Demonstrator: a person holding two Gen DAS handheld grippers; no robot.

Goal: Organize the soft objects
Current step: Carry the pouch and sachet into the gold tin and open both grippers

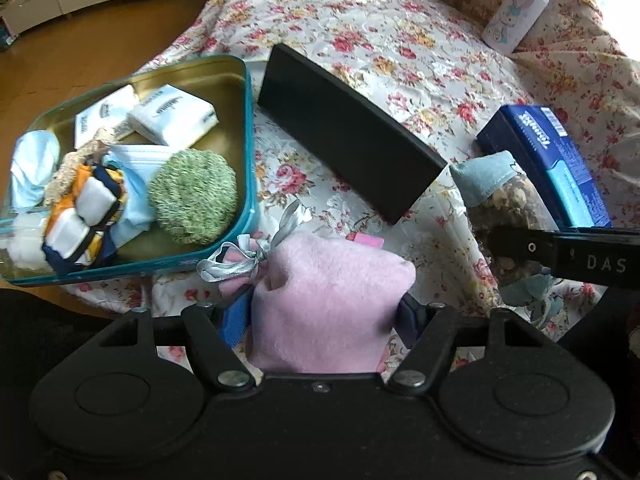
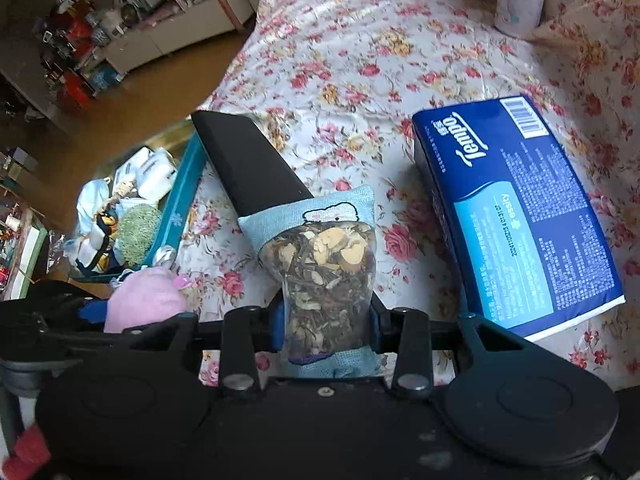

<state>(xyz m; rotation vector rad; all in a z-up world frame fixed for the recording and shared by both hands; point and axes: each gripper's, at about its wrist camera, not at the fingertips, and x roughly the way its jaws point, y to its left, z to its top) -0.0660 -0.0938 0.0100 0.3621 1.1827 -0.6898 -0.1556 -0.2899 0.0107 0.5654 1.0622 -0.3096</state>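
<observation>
Pink pouch (image 1: 328,304); teal tin (image 1: 248,152); floral bedspread (image 1: 360,40), seemingly satin

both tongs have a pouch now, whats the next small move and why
Probably carry the left tongs with the pink pouch up and left over the teal tin and release. The tin already holds the other soft things, with bare floor by the green knit ball, and it lies nearest that side.

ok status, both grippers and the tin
Left gripper shut on pink pouch. Right gripper shut on herb sachet. Tin open, part full. Black box beside it.
</observation>
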